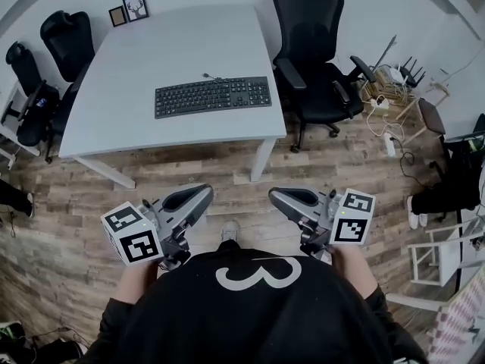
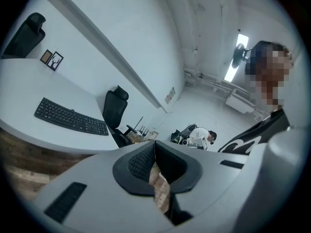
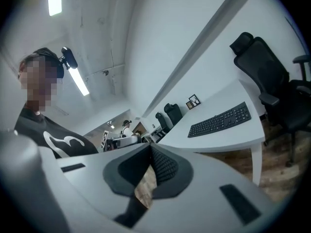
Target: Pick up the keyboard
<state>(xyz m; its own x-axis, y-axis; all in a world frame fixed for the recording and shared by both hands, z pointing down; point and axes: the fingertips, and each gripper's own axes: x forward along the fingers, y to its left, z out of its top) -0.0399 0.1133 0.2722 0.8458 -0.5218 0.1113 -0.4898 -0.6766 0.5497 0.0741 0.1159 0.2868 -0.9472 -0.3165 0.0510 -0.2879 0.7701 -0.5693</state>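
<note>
- The keyboard (image 1: 213, 96) is black, long and full-size, with a number pad at its right end.
- It lies flat, keys up, on the white table (image 1: 114, 112), nearer the front edge than the back.
- A thin dark cable leaves its back edge.

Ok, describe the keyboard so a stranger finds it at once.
Find the white table between the black chairs. The keyboard lies toward its near edge. It is long, flat and black; the only other things there are two small picture frames at the far corner.
</note>
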